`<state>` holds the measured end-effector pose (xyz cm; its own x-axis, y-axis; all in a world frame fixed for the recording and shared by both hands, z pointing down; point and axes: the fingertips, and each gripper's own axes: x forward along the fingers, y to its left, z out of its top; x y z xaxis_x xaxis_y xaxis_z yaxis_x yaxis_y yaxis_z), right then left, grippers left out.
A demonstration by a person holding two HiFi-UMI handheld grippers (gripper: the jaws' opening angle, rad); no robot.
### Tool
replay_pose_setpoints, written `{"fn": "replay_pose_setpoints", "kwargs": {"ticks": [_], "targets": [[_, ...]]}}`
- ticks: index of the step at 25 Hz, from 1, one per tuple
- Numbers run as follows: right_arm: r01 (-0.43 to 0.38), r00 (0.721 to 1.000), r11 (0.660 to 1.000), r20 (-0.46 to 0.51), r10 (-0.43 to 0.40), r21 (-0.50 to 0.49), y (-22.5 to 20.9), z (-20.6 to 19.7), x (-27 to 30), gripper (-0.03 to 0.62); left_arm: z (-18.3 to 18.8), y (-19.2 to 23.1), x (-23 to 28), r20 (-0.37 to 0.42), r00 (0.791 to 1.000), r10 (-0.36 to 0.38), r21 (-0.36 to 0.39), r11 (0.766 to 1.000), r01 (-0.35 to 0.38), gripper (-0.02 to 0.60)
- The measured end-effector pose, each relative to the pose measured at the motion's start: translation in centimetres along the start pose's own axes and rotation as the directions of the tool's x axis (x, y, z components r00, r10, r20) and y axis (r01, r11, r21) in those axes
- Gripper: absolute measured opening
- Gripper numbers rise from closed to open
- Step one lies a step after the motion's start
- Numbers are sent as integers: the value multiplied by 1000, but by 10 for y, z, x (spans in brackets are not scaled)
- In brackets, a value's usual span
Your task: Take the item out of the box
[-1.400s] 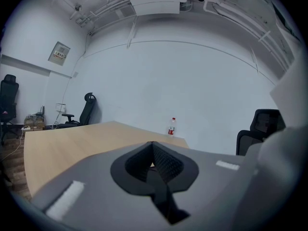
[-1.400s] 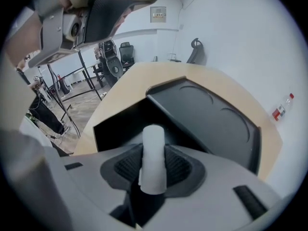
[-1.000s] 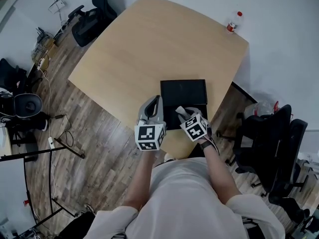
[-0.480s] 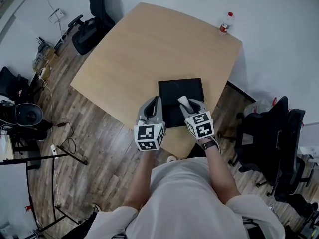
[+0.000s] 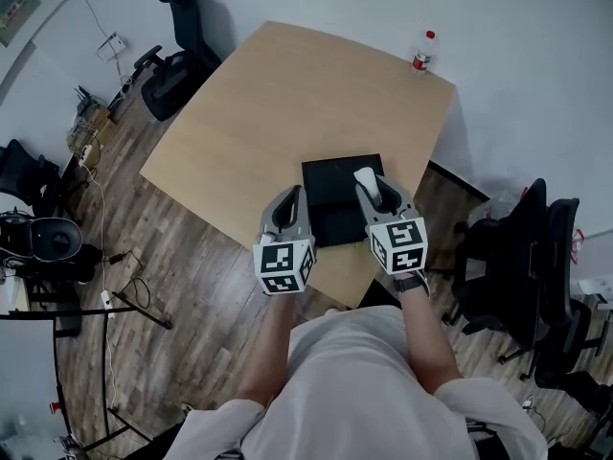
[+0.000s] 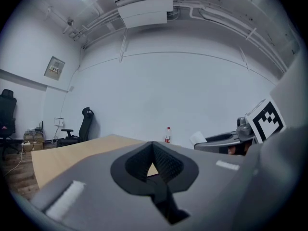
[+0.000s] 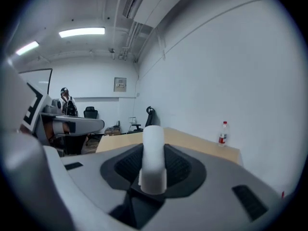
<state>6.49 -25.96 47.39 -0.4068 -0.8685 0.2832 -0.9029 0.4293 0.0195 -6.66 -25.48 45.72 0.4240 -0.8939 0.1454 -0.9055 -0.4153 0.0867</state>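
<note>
white piece clamped in r tool, hanging over the box

my right gripper (image 5: 370,188) is closed on the item (image 7: 154,157), a plain white rounded stick, smooth, no print or label that i can see. its pads press it from both sides at the lower part and the rounded top pokes out past the jaw tips. in the right gripper view its long axis runs straight up the middle of the frame, in line with the jaws. in the head view it points toward the top of the frame.

where it is: lower centre of the head view, over the right part of the black box (image 5: 330,199), near the box's right edge. looks raised clear of the box, but i can't tell by how much from above.

my left gripper (image 6: 152,147) has its jaws together w/ nothing between them. it hangs at the box's left edge, so the box sits between my two tools.

next move turns on this: bare table (image 5: 287,94) lies up and left of the box in frame, while the table edge is close on the right and lower side. r hand has the piece, so i'd say it carries it up-frame past the box's far edge. the bottle (image 5: 420,52) at the far corner is well apart.
</note>
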Motion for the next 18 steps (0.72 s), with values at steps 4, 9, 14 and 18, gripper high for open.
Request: {"fn": "replay_pose_setpoints", "kwargs": {"ticks": [4, 9, 14, 18], "targets": [[82, 995, 993, 57, -78, -87, -6, 23, -19, 137, 18, -6, -9, 38, 999, 3, 25, 1000, -4, 8], [123, 983, 992, 140, -116, -37, -9, 46, -41, 137, 30, -15, -18, 66, 998, 2, 57, 998, -5, 8], [155, 969, 988, 199, -147, -22, -13, 65, -59, 133, 41, -23, -23, 93, 996, 0, 69, 998, -6, 8], [162, 963, 986, 221, -153, -27, -9, 71, -68, 132, 49, -26, -30, 118, 993, -7, 73, 997, -2, 8]]}}
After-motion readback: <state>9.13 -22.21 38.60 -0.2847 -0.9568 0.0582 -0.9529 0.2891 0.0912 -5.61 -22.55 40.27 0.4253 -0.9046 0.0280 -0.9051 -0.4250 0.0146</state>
